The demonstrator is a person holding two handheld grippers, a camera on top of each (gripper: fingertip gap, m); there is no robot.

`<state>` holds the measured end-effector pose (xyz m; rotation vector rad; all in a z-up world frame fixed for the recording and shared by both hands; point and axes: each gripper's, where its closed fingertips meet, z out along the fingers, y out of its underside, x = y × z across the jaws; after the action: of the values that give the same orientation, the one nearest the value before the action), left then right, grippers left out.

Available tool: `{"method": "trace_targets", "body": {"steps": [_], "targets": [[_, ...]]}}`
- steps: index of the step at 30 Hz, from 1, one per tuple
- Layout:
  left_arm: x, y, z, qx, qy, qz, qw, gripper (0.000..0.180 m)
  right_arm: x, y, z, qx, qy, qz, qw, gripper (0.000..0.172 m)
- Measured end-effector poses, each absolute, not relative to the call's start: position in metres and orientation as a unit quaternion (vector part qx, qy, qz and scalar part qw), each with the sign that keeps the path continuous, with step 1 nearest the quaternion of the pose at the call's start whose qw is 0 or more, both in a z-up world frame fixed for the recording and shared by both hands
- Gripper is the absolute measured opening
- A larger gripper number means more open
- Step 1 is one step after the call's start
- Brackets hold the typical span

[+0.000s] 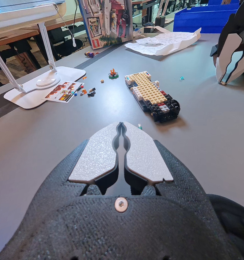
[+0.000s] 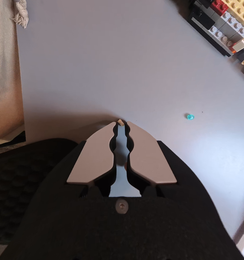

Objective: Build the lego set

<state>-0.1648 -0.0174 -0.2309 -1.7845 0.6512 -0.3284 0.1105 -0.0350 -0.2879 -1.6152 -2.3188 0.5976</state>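
Pointing down at the worktop [image 2: 90,70], the right hand-held gripper [image 2: 121,123] has its tips narrowly parted around a small tan peg [image 2: 120,121], though I cannot tell whether they pinch it, while the left hand-held gripper [image 1: 121,123] is closed on nothing, with the brick vehicle [image 1: 151,92] ahead to its right.

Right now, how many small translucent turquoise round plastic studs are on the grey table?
3. One stud lies alone right of the tan-topped brick vehicle; a second stud on the printed sticker sheet; a third stud, white-pegged, beside the left gripper. More may be hidden.
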Motion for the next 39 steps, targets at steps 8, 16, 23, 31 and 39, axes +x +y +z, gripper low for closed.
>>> {"method": "trace_targets", "body": {"steps": [8, 16, 23, 31, 39], "targets": [[-0.165, -0.017, -0.231, -0.761, 0.278, -0.138, 0.57, 0.0, 0.112, -0.038, -0.288, -0.564, -0.786, 0.216, 0.13, 0.009], [-0.165, -0.017, -0.231, -0.761, 0.278, -0.138, 0.57, 0.0, 0.098, -0.025, -0.287, -0.602, -0.751, 0.205, 0.174, 0.008], [-0.165, -0.018, -0.231, -0.76, 0.278, -0.139, 0.571, 0.0, 0.065, -0.009, -0.286, -0.632, -0.723, 0.179, 0.212, 0.01], [-0.165, -0.018, -0.231, -0.761, 0.277, -0.144, 0.569, 0.0, 0.072, -0.012, -0.281, -0.648, -0.705, 0.22, 0.187, 0.027], [-0.164, -0.019, -0.232, -0.761, 0.282, -0.143, 0.567, 0.0, 0.085, 0.025, -0.276, -0.665, -0.689, 0.192, 0.217, 0.024]]}}
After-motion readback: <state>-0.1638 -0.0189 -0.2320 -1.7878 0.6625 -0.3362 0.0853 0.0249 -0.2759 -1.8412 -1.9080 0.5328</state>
